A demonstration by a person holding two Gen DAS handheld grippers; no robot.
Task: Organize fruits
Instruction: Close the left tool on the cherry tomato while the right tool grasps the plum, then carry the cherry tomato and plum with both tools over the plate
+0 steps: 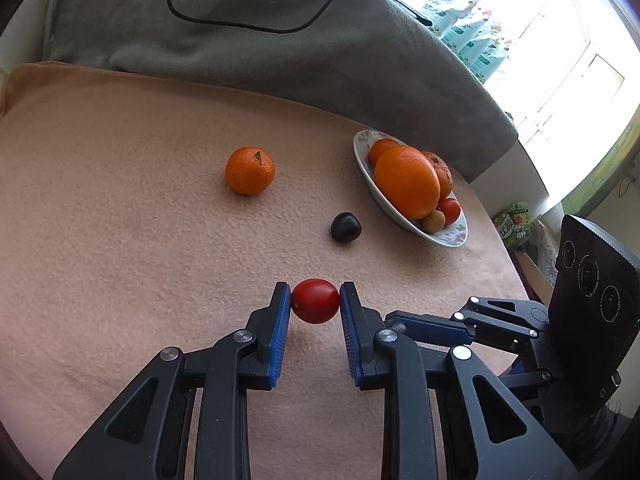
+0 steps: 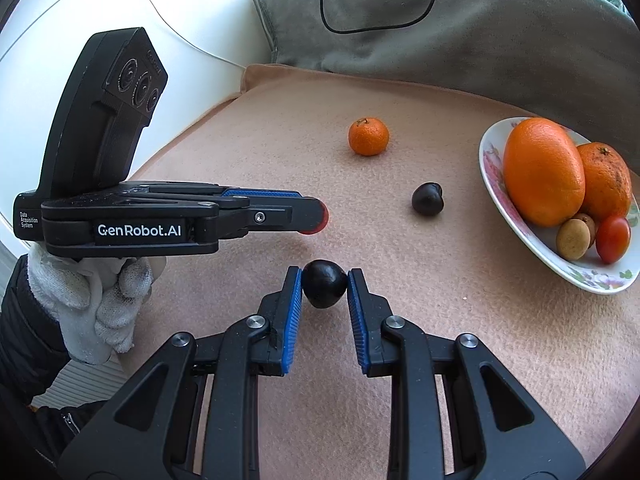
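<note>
In the left wrist view my left gripper (image 1: 315,293) is shut on a small red tomato (image 1: 315,302), low over the pink cloth. In the right wrist view my right gripper (image 2: 324,277) is shut on a dark purple fruit (image 2: 324,291). A second dark fruit (image 1: 345,227) (image 2: 427,199) lies loose on the cloth, and a mandarin (image 1: 250,170) (image 2: 368,136) lies farther back. The flowered bowl (image 1: 362,152) (image 2: 486,160) at the right holds a large orange (image 1: 406,182) (image 2: 542,172), another orange, a tomato and small brownish fruit. The two grippers are side by side.
A pink cloth (image 1: 120,200) covers the surface. A grey blanket (image 1: 260,52) with a black cable loop rises behind it. A white-gloved hand (image 2: 92,300) holds the left gripper's handle. Bright windows and packages stand beyond the right edge.
</note>
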